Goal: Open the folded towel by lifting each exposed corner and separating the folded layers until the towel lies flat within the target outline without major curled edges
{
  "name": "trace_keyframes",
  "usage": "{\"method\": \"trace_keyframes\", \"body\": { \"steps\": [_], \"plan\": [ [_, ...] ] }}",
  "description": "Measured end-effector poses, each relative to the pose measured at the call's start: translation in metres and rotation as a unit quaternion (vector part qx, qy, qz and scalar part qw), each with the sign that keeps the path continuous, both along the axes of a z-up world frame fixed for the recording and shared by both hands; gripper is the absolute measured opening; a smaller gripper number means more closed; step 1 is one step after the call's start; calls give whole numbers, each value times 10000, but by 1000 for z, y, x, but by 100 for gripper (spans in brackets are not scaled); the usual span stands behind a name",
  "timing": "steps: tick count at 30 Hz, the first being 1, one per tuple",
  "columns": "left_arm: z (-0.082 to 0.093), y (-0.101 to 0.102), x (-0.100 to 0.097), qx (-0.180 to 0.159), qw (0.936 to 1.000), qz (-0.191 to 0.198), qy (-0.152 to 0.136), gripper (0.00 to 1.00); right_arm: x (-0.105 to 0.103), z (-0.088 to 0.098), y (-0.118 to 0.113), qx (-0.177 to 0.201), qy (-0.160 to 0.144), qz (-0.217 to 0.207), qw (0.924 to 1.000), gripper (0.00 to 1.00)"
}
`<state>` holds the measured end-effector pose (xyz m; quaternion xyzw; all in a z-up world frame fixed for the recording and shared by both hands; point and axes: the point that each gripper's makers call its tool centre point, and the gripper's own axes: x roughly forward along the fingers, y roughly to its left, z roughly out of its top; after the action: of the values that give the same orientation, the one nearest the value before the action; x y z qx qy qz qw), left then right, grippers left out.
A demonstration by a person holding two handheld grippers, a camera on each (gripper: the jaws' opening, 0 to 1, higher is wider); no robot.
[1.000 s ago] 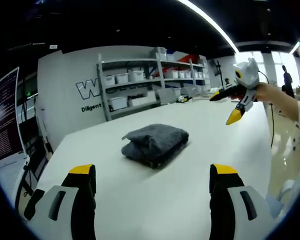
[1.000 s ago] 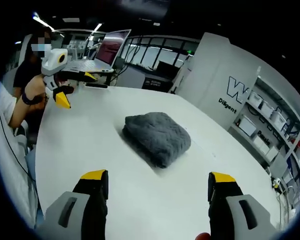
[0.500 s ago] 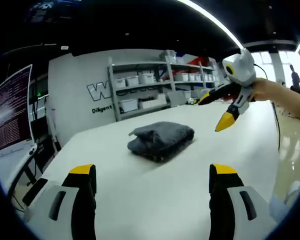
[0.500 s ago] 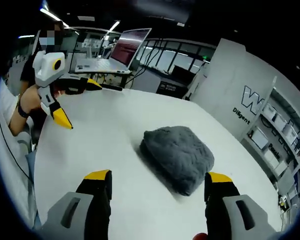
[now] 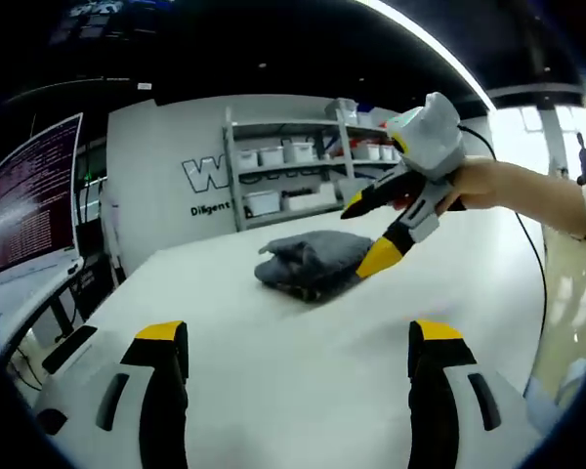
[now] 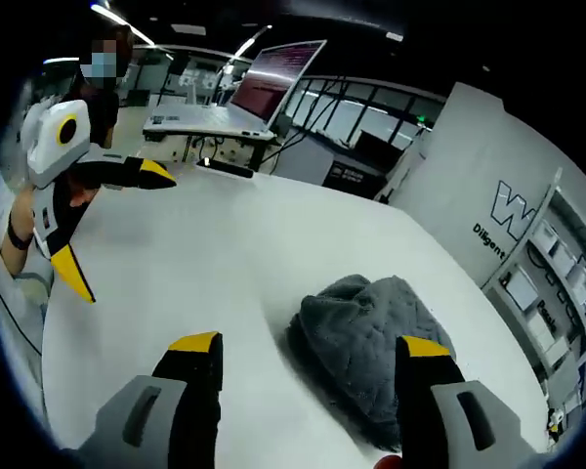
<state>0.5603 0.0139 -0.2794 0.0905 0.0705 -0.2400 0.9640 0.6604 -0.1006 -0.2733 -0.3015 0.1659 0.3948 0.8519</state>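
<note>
While shelves (image 5: 303, 176) of white bins line the wall lettered "W" and "Diligent", the folded grey towel (image 5: 313, 262) lies on the white table (image 5: 273, 362). The right gripper (image 5: 371, 233), jaws spread, hovers at its edge; the left gripper (image 6: 112, 230) hangs released, well apart.

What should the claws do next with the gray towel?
Probably lower the right claw onto the raised flap of the towel and pinch it. The towel is still a folded bundle on the table, the right claw is open right beside it, and the left claw is open and farther off.
</note>
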Motion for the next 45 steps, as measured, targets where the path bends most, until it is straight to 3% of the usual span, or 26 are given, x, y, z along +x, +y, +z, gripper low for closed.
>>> {"method": "trace_keyframes", "body": {
  "steps": [9, 14, 18, 25, 28, 33, 39, 45],
  "plan": [
    [-1, 7, -9, -6, 10000, 72, -4, 91, 27, -16, 24, -3, 32, -71, 10000, 56],
    [1, 9, -13, 81, 9999, 99, 2, 92, 40, -24, 26, -325, -107, -120, 9993, 38],
    [1, 8, -16, 111, 9999, 59, 37, 91, 44, -28, 28, -316, -111, -59, 9994, 20],
    [3, 6, -17, 76, 10000, 62, 15, 91, 44, -41, 26, -674, -202, 99, 9975, 18],
    [4, 5, -17, 82, 9999, 59, 4, 91, 43, -41, 28, -829, -300, 211, 9959, 12],
    [5, 3, -17, 120, 9999, 37, 7, 91, 44, -34, 26, -628, -339, 221, 9972, 4],
    [4, 1, -17, 107, 9999, 27, 46, 91, 44, -22, 20, -176, -315, 136, 9993, 2],
    [7, 0, -16, 91, 9999, 81, 21, 91, 41, 1, 16, 710, -274, 13, 9971, 2]
  ]
}}
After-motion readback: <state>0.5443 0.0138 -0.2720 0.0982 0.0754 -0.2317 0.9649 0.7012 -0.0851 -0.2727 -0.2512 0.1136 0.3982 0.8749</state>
